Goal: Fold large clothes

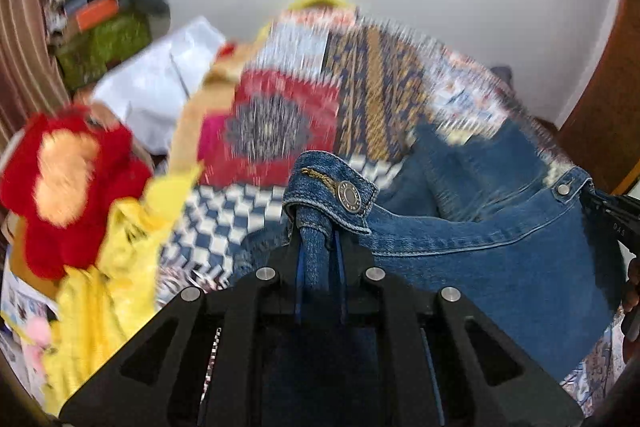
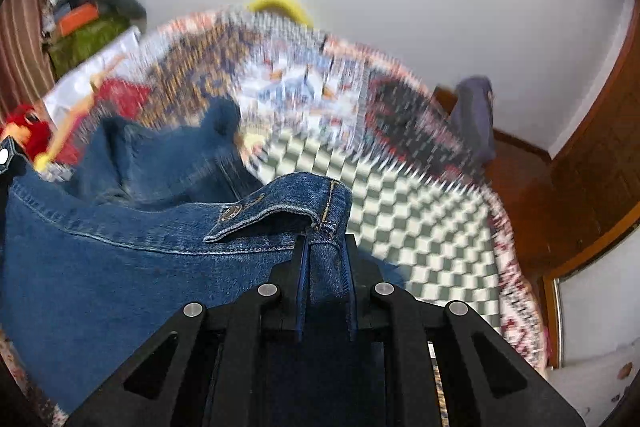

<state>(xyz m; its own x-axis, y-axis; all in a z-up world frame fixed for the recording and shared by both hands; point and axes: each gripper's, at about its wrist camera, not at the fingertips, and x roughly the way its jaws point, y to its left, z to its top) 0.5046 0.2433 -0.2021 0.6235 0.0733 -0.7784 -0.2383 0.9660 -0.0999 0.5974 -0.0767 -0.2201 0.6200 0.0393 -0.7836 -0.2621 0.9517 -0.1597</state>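
Observation:
A pair of blue denim jeans [image 1: 500, 227] hangs stretched between my two grippers above a bed. My left gripper [image 1: 318, 227] is shut on the waistband end with the metal button [image 1: 351, 195]. My right gripper [image 2: 326, 247] is shut on the other waistband end of the jeans [image 2: 140, 259], near a rivet [image 2: 230, 213]. The right gripper's black body shows at the right edge of the left wrist view [image 1: 612, 211]. The legs of the jeans trail away over the bed. The background is motion-blurred.
A patterned patchwork bedspread [image 2: 400, 195] covers the bed [image 1: 372, 91]. A red plush toy [image 1: 68, 179] and yellow cloth [image 1: 104, 287] lie at the left. A cluttered shelf [image 1: 100, 23] stands at the back left. Wooden furniture [image 2: 592, 147] is at the right. A white wall is behind.

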